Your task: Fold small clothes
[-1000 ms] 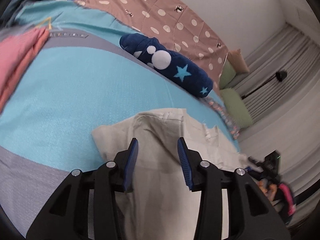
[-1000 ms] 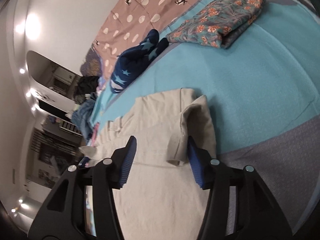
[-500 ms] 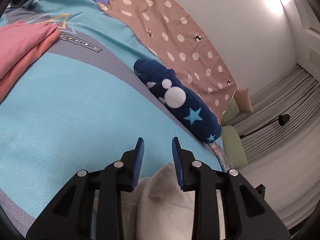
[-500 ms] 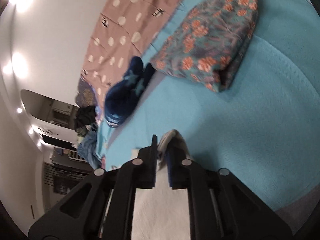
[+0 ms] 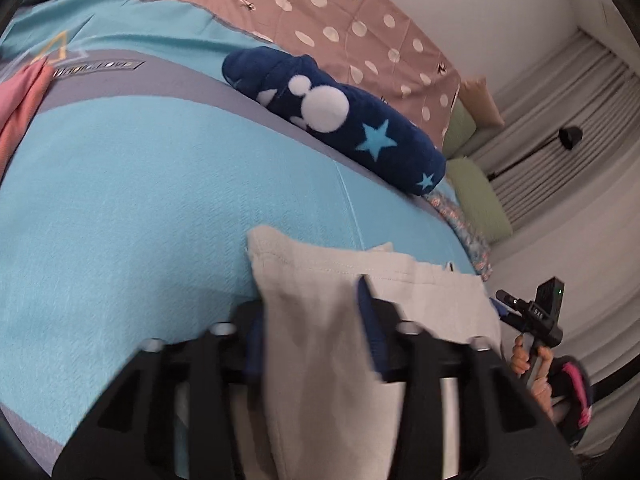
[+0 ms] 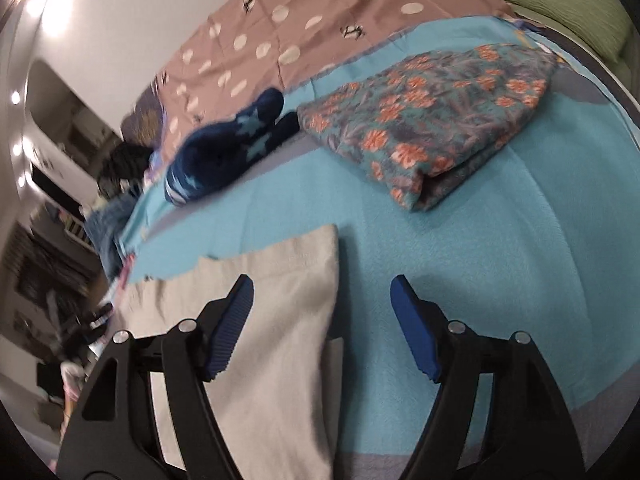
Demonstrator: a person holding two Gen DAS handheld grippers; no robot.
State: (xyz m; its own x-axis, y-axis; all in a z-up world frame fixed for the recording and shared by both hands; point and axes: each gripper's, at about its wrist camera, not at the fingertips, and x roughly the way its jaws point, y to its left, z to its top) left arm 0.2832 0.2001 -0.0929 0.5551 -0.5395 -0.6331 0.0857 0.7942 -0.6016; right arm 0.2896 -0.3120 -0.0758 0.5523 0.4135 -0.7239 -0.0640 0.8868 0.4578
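Note:
A beige garment point(image 5: 320, 320) lies folded on the turquoise blanket point(image 5: 140, 200). My left gripper point(image 5: 310, 300) is over its near left corner. Its jaws are closing, but the fingers still stand apart, and the cloth runs up between them and hides the left finger. In the right wrist view the beige garment point(image 6: 272, 320) lies flat, with its right edge passing between the fingers. My right gripper point(image 6: 320, 284) has its jaws opening wide, the left finger over the cloth and the right finger over bare blanket. Neither of its pads presses the cloth.
A rolled navy cloth with stars point(image 5: 340, 120) lies just beyond the garment. A folded floral cloth point(image 6: 432, 120) sits to the far right and a pink garment point(image 5: 20, 108) at the left edge. A brown dotted sheet point(image 5: 340, 20) covers the back. A person's hand point(image 5: 528, 360) is at the right.
The right gripper, shut on the garment's edge half a second ago, now stands wide open with the cloth lying flat. The left fingers stand wider apart, with the garment's edge further up between them.

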